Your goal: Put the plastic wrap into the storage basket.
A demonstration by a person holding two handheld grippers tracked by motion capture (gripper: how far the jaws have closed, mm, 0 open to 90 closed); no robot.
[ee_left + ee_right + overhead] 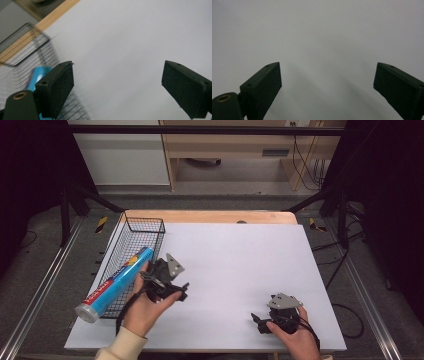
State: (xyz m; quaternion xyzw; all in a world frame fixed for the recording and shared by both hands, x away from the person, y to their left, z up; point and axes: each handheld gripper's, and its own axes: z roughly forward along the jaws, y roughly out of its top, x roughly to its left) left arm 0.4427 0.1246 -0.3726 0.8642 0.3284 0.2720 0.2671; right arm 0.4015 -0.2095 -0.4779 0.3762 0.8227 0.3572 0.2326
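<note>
A long blue tube (117,282) with a silver cap lies slanted in the black wire basket (131,236) at the table's left, and its near end sticks out over the basket's front rim. My left gripper (172,281) hovers just right of the basket, held in a hand, with its jaws open and nothing between them. In the left gripper view the left gripper (117,82) faces bare white surface, with the blue tube (37,73) and the basket (25,50) off to its left. My right gripper (259,322) rests near the front right, and the right gripper (327,82) is open over the white surface.
A white sheet (235,265) covers the wooden table, whose bare edge (210,216) shows along the far side. Dark frame bars and cables stand beyond the table's left and right sides.
</note>
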